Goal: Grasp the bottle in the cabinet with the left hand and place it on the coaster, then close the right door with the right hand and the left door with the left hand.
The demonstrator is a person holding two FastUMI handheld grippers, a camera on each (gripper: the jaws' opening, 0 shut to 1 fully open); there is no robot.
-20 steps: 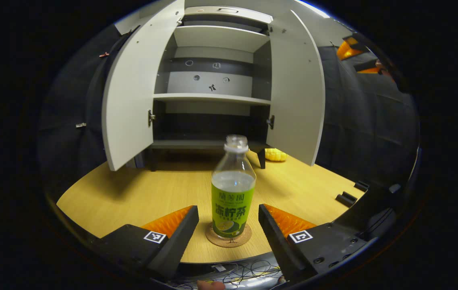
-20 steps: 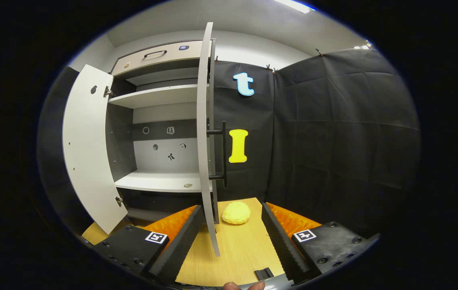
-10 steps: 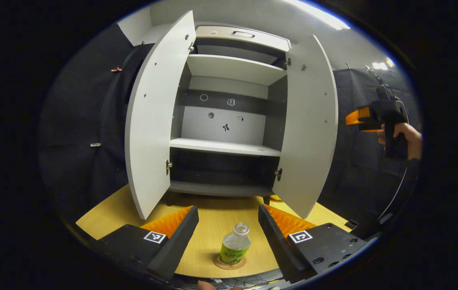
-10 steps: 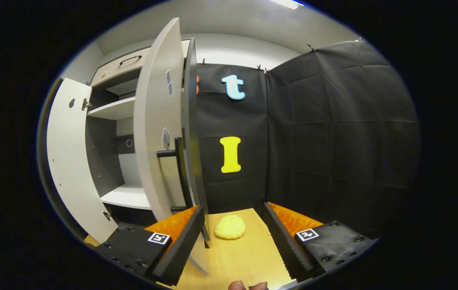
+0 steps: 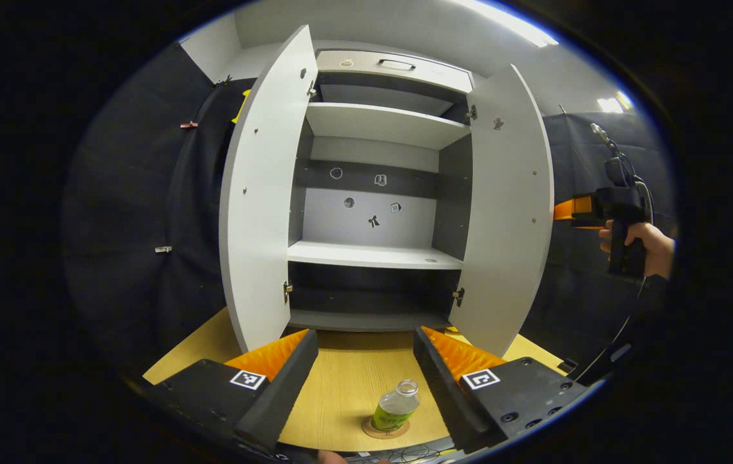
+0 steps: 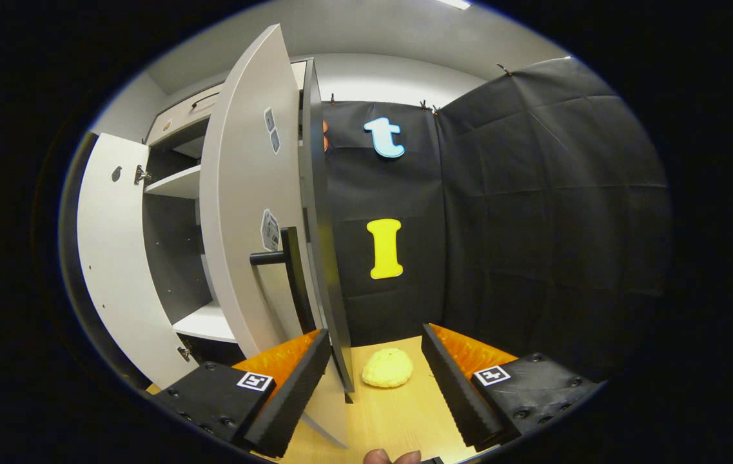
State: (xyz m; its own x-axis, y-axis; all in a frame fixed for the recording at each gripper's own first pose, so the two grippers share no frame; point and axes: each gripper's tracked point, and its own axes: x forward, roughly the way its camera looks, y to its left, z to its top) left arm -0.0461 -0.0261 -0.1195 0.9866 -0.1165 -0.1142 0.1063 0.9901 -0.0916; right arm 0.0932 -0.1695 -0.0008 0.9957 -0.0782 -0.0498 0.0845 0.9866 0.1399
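Currently my left gripper [image 5: 365, 380] stands with jaws spread and holds nothing; my right gripper [image 6: 374, 380] is likewise spread and unloaded. One bottle [image 5: 396, 407] stands upright on one round coaster [image 5: 369, 427] on the wooden table [image 5: 347, 386], at the near edge, between and below my left fingers, apart from both. I judge that part of the task complete.

Two cabinet doors are open. I judge the right door [image 6: 247, 212] a light, stiff panel that will swing freely on its hinges; the smooth face may let the pads slide, so I would push near the one dark bar handle [image 6: 289, 270], which lies just beyond my right gripper's left finger. The left door [image 5: 263, 200] awaits my left gripper. One yellow bun-like item [image 6: 387, 368] lies on the table between my right fingers, farther off.
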